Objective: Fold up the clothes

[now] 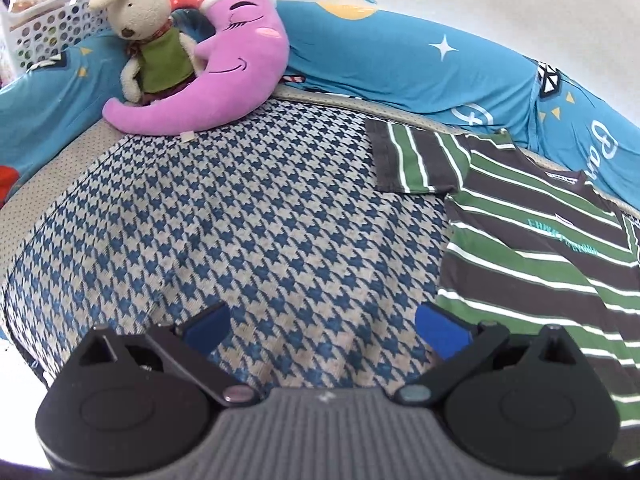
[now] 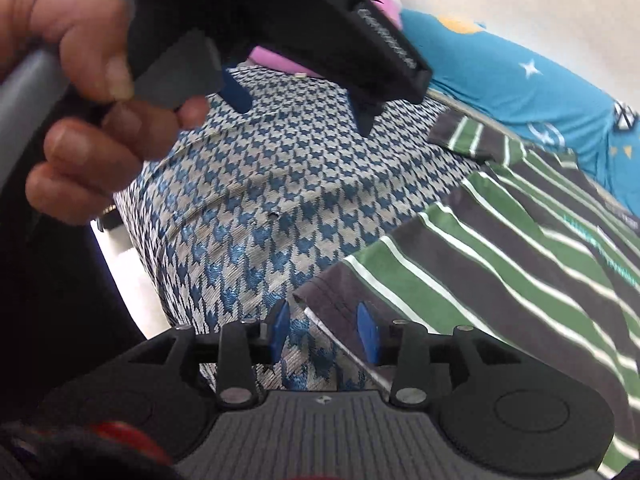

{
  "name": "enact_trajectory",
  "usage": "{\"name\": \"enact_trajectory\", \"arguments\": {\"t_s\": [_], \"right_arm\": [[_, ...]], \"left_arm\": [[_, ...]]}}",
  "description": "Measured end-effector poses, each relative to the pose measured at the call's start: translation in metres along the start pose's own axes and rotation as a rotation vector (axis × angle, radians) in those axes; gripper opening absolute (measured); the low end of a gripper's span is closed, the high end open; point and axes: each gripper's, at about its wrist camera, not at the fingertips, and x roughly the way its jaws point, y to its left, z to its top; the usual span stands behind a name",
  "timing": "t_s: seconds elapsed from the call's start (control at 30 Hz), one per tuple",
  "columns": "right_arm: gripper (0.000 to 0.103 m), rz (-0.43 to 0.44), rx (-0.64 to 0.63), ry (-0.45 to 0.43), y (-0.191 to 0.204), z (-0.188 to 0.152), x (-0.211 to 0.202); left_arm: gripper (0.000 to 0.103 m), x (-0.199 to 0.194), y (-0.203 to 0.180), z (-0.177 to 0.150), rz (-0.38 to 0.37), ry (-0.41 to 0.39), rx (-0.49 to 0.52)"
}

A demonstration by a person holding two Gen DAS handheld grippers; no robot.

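Right now the striped shirt (image 1: 532, 240) lies spread flat on the checked bed cover (image 1: 240, 220). The right gripper (image 2: 324, 330) hangs over its bottom corner, partly open and empty. It could grab the cover too, as both lie close together. The left gripper (image 1: 322, 326) hovers beside the shirt, wide open, held by a hand (image 2: 84, 120).
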Motion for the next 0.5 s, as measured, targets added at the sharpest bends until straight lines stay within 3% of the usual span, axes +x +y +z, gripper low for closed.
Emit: {"name": "enact_trajectory", "arguments": {"t_s": [0.13,0.17,0.23,0.3,0.5], "right_arm": [[0.035,-0.017,0.002,-0.009,-0.001,0.001,0.003],[0.031,-0.014,0.013,-0.014,-0.003,0.001,0.003],[0.013,-0.008,0.035,-0.023,-0.006,0.002,0.003],[0.009,-0.002,0.058,-0.032,-0.009,0.003,0.002],[0.008,0.079,0.153,-0.087,-0.014,0.011,-0.011]], "left_arm": [[0.103,0.0,0.002,0.0,0.007,-0.001,-0.003],[0.103,0.0,0.002,0.0,0.006,-0.003,-0.001],[0.103,0.0,0.0,0.0,0.007,-0.006,0.006],[0.103,-0.001,-0.001,-0.001,0.009,-0.01,0.009],[0.103,-0.009,-0.003,0.001,0.062,-0.08,0.023]]}}
